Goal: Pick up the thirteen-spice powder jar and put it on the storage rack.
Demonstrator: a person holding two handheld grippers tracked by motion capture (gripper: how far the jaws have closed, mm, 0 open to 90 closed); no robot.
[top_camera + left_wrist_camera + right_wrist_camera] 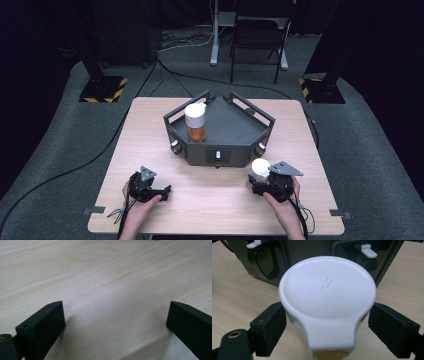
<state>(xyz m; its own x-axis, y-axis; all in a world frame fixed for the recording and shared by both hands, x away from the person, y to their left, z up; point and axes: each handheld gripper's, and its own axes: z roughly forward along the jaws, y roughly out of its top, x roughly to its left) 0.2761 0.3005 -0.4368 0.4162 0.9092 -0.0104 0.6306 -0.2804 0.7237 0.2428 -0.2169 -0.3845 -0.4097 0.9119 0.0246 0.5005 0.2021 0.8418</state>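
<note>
One white-capped bottle (pixel 195 122) already sits in the grey tray (pixel 250 137); right claw (pixel 327 322) straddles another (pixel 327 297) just in front, not yet clamped, left claw (pixel 115 322) open, empty.

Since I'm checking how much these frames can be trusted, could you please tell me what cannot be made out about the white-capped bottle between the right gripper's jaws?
- Bottle body and contents: right gripper view, hidden under its own white cap.
- Pad contact: right gripper view, the left pad's contact is hidden behind the cap's edge.
- Same bottle: high view, too small, partly behind the gripper.
- Tray: right gripper view, cut off by the top edge.
</note>
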